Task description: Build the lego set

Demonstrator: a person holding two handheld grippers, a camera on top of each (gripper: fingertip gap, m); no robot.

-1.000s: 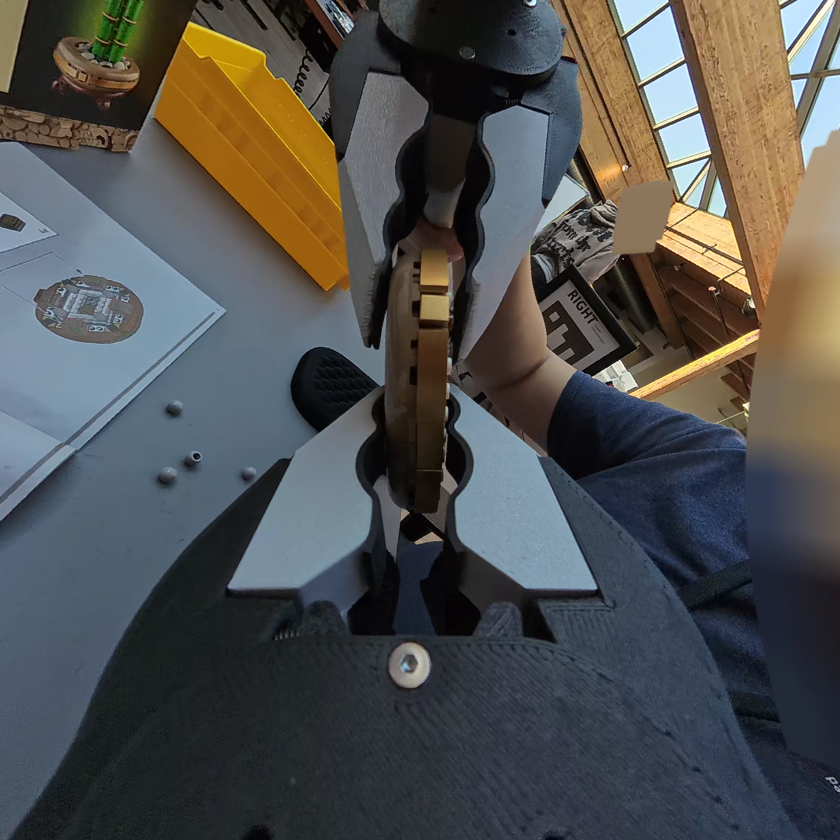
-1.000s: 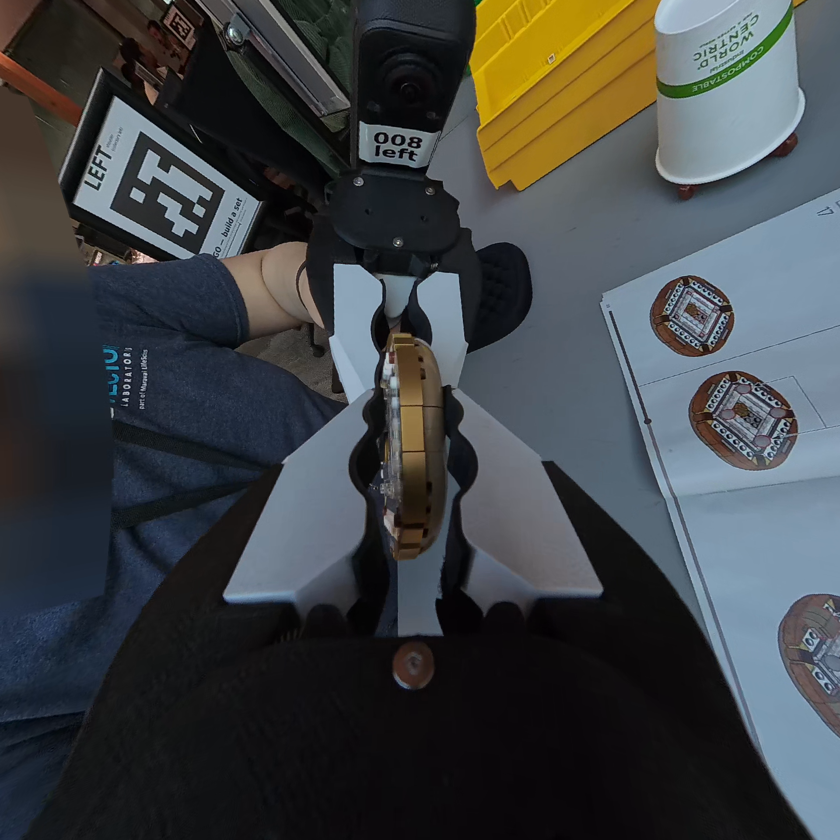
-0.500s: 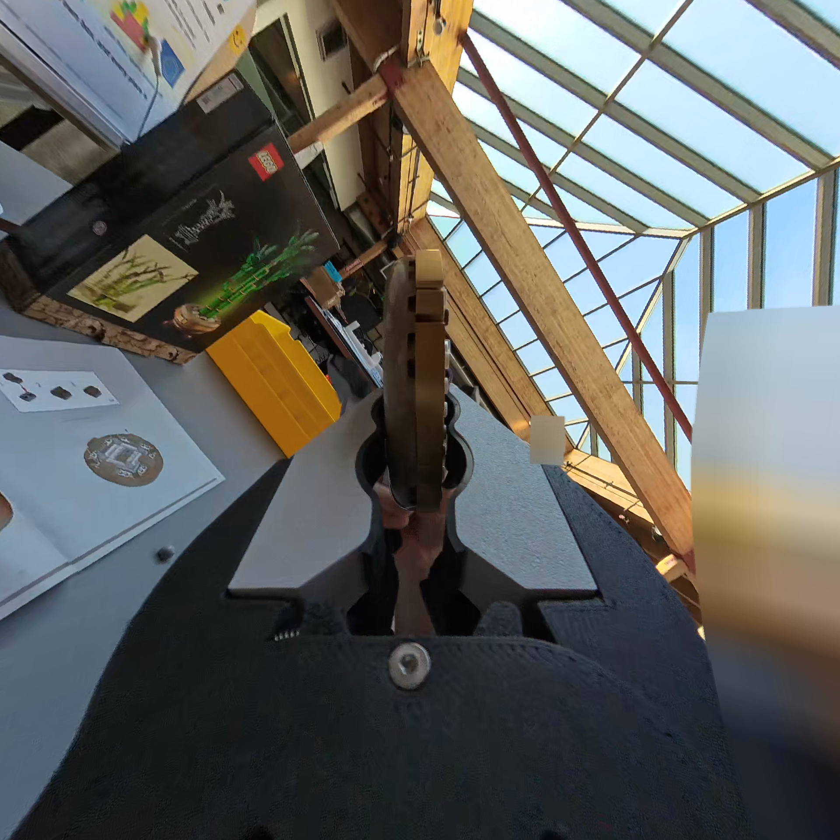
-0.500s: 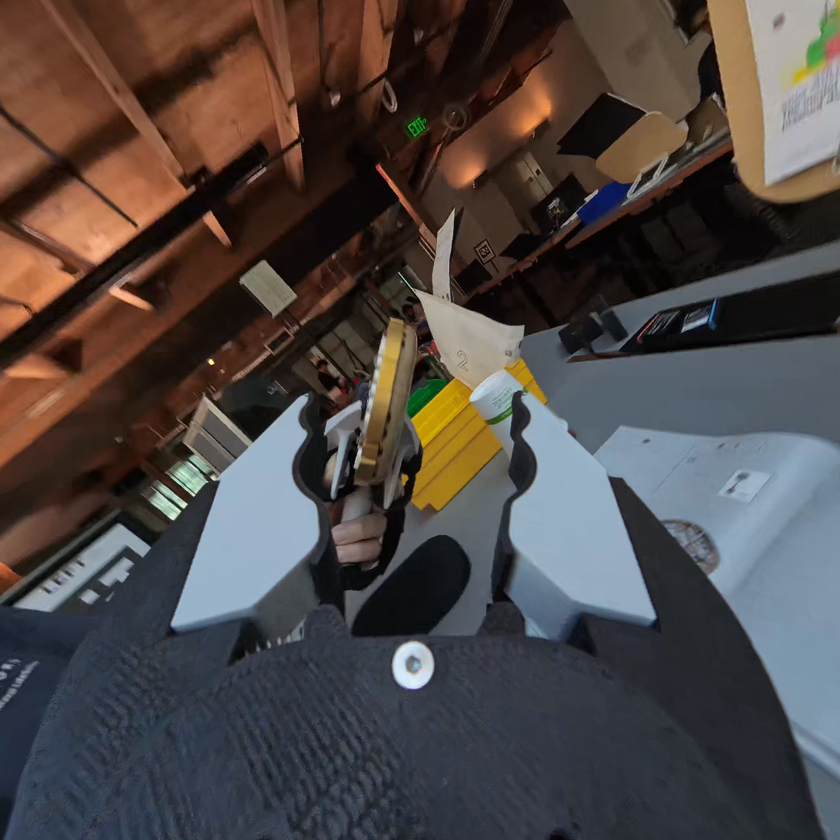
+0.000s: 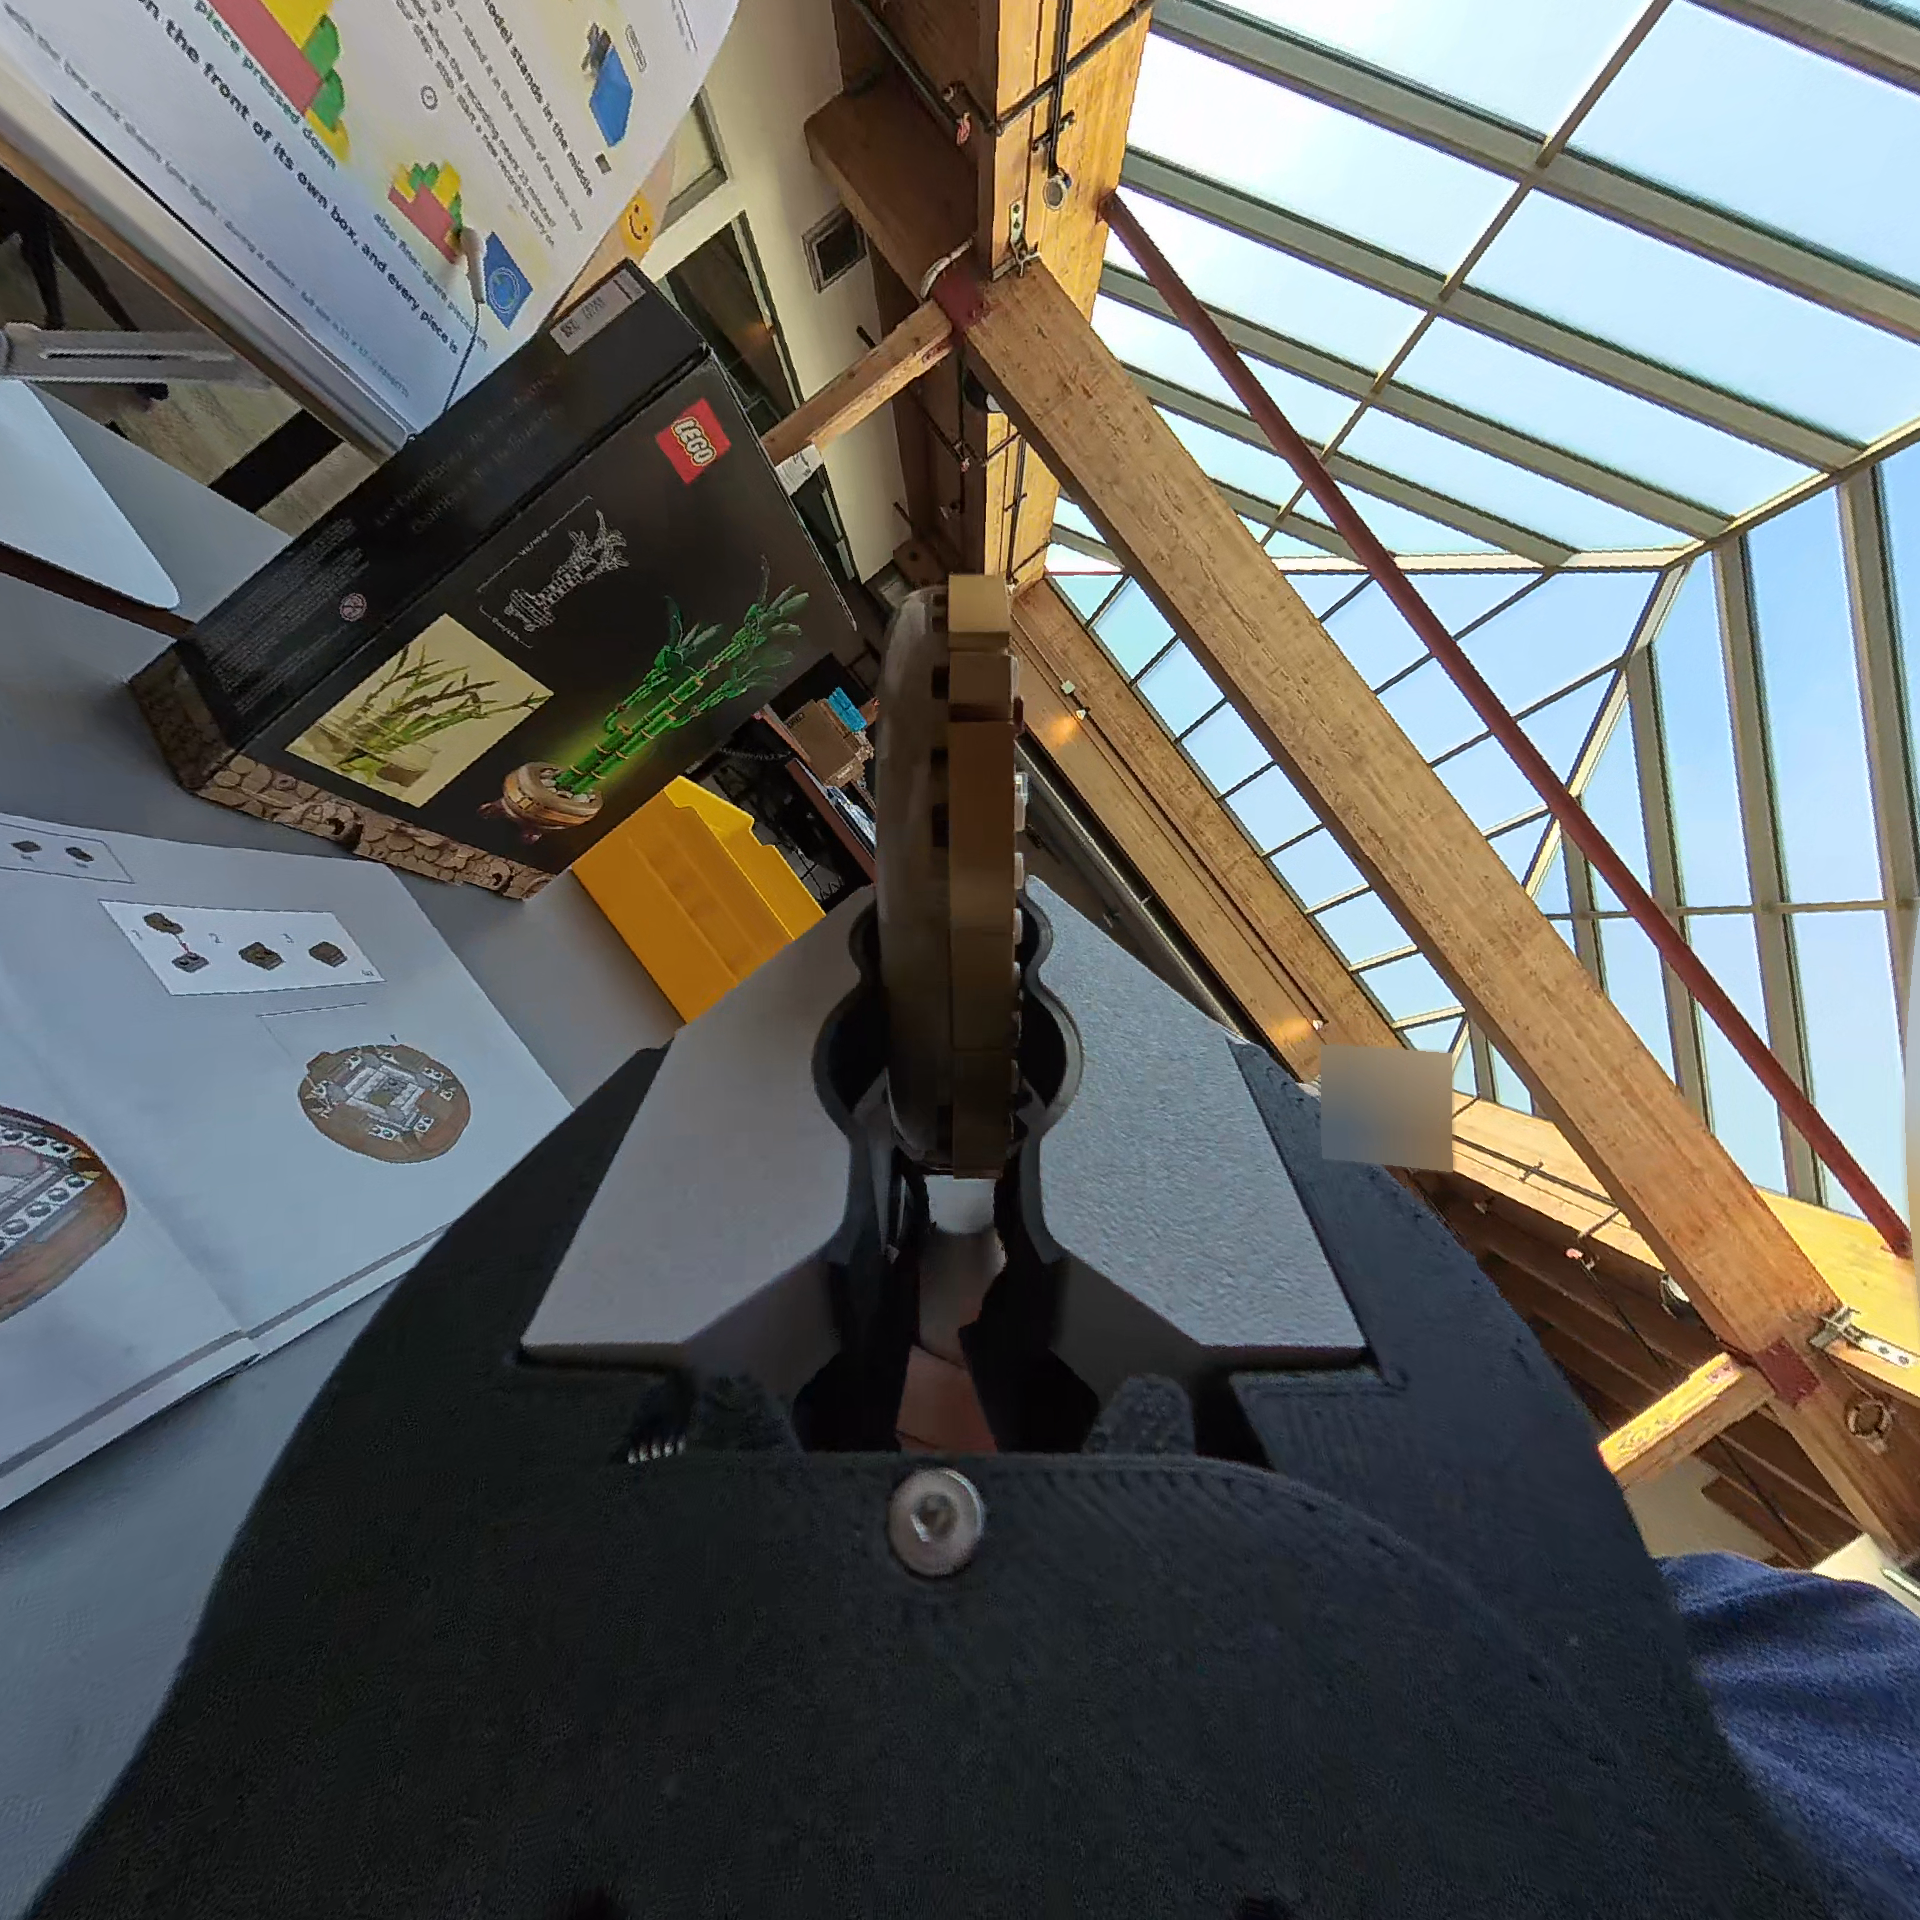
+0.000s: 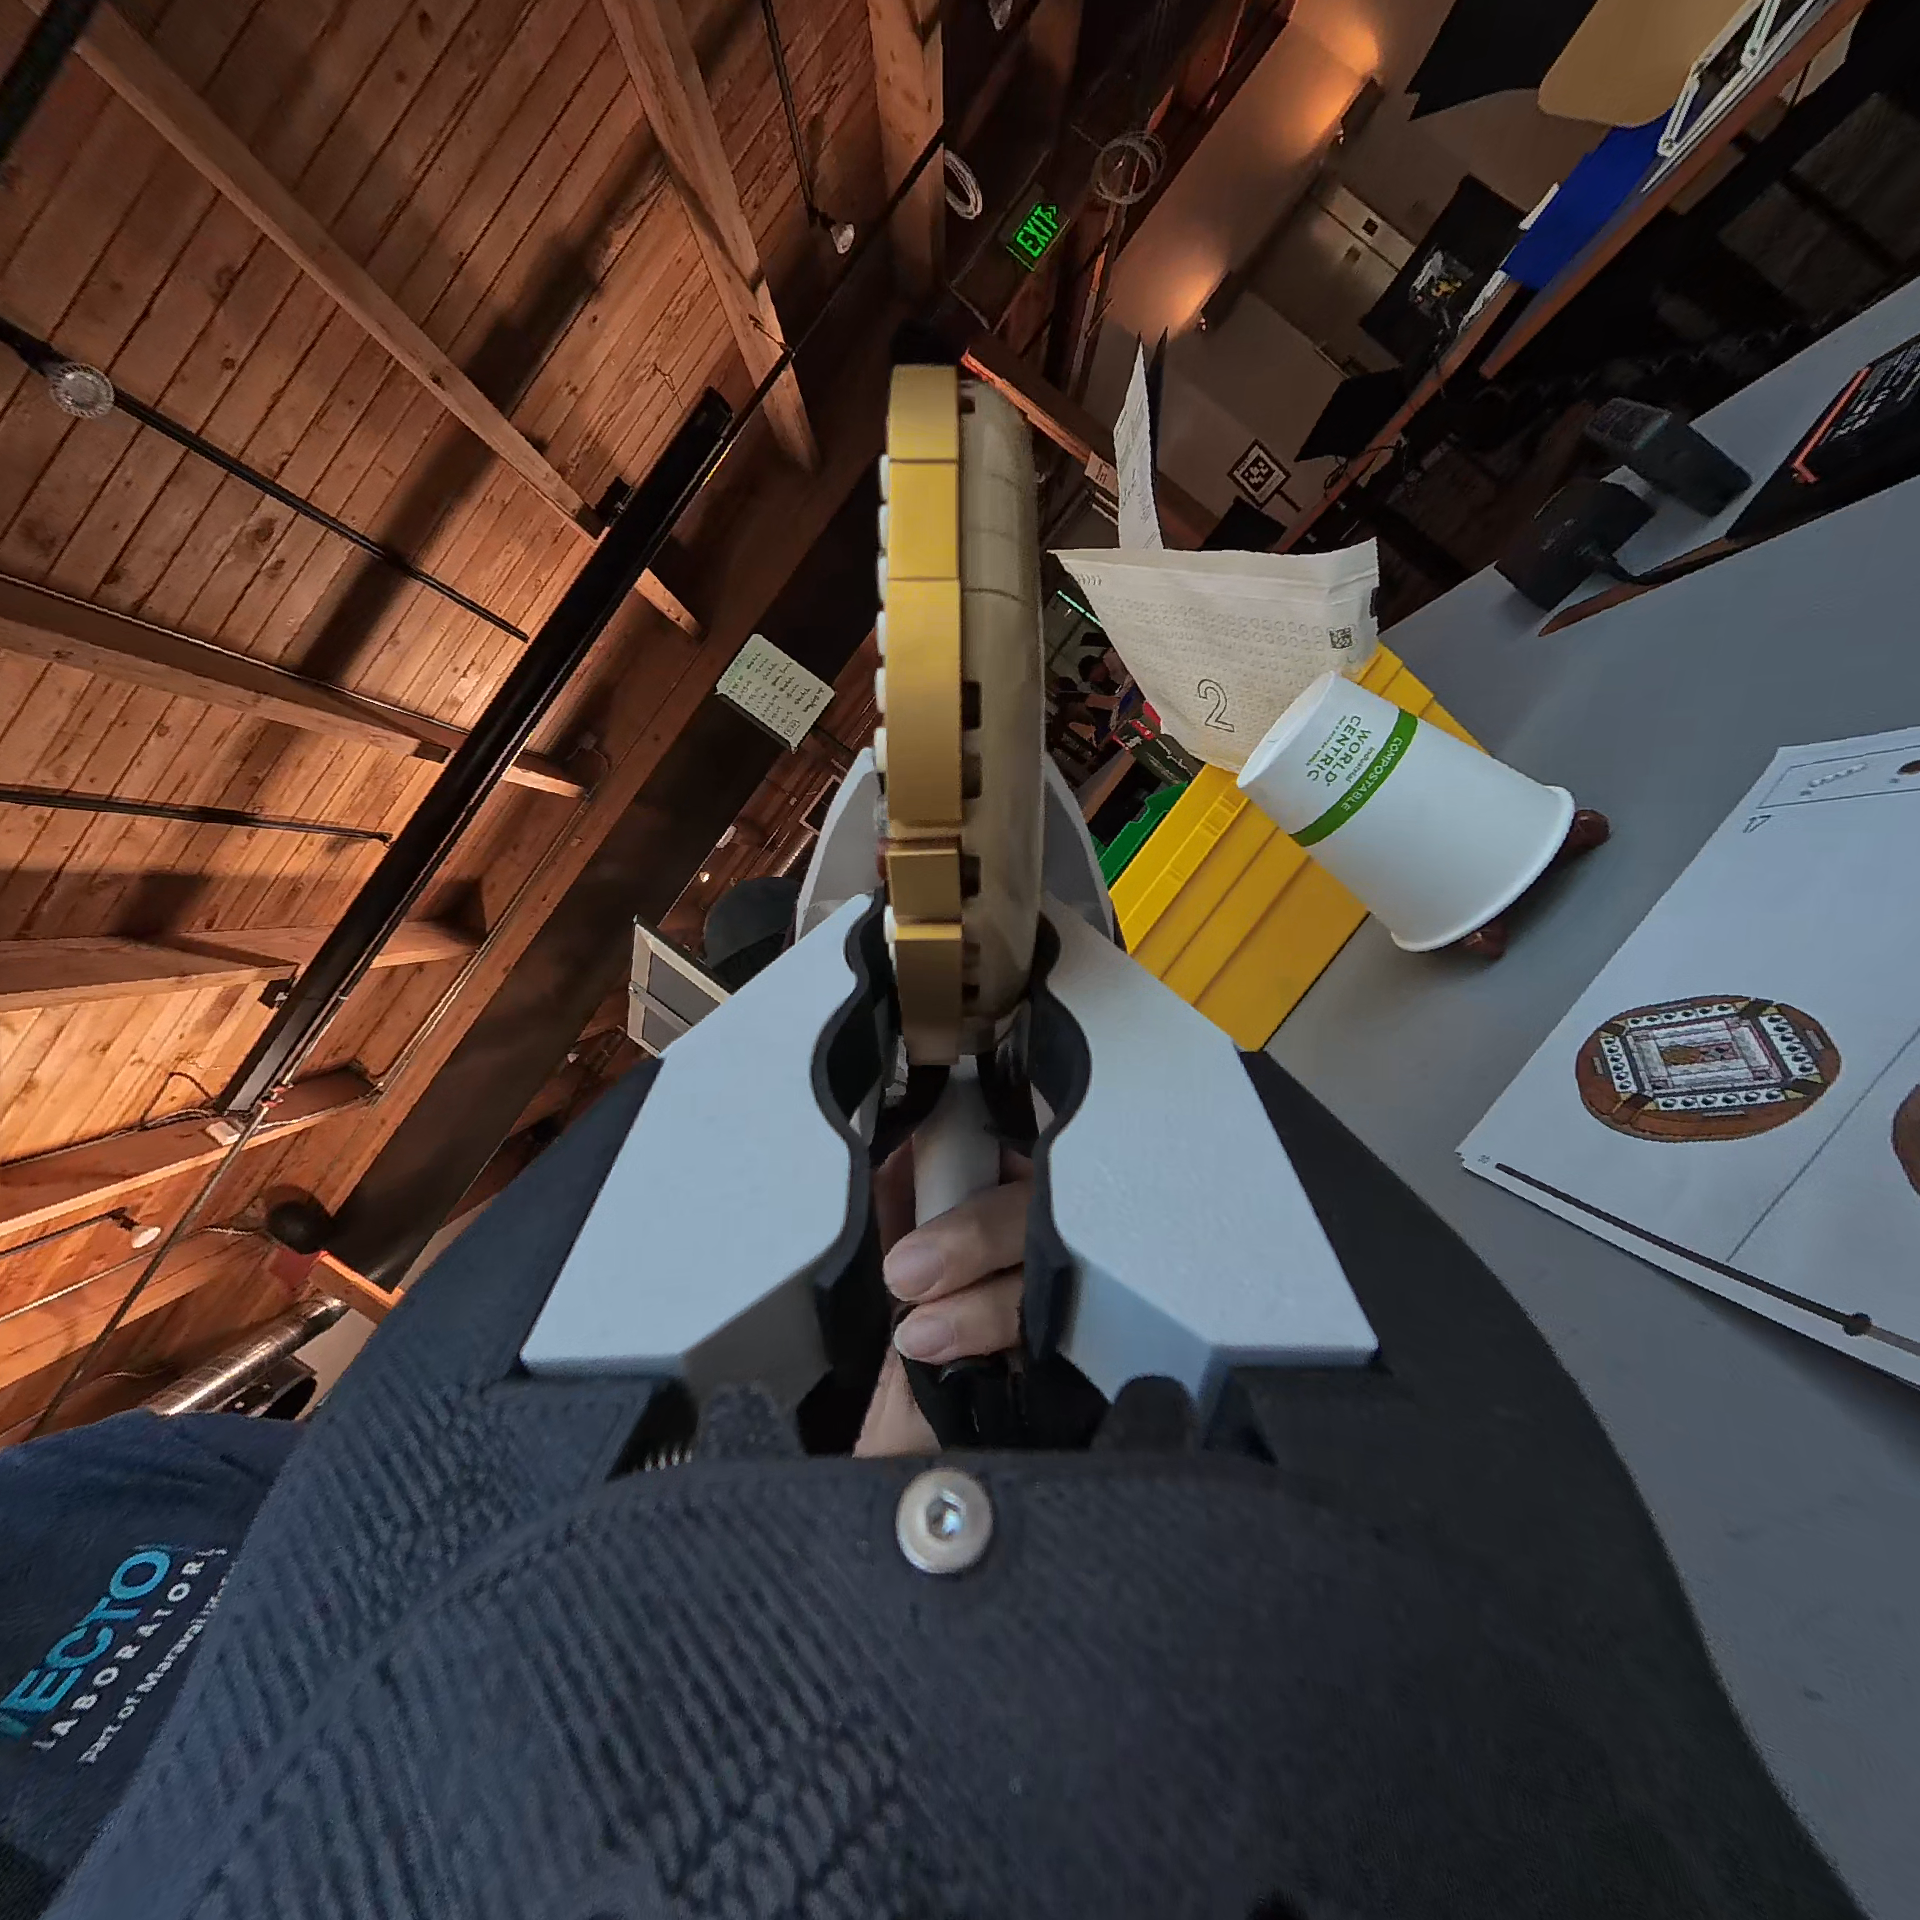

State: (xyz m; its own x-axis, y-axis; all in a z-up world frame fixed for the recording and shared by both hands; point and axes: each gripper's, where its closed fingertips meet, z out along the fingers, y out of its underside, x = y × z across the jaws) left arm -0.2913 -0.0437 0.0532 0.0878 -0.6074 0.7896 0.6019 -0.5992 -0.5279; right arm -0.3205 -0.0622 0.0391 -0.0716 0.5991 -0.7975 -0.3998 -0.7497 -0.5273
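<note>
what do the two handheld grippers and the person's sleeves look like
Both look alike: the left gripper and right gripper each have a textured black printed body with a silver hex screw at its centre, and two pale grey angular fingers whose inner edges carry wavy black pads. No cables show. The person wears a dark navy sleeve with light printed lettering.

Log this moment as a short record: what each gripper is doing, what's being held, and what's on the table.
left gripper: shut on the disc
right gripper: shut on the same disc, at its lower edge
disc: round, gold and tan, held edge-on and lifted off the table
table: grey
booklet: open, flat on the table
box: black, behind the booklet
bin: yellow, next to the box
cup: white paper, upside down, resting on small brown pieces
</note>
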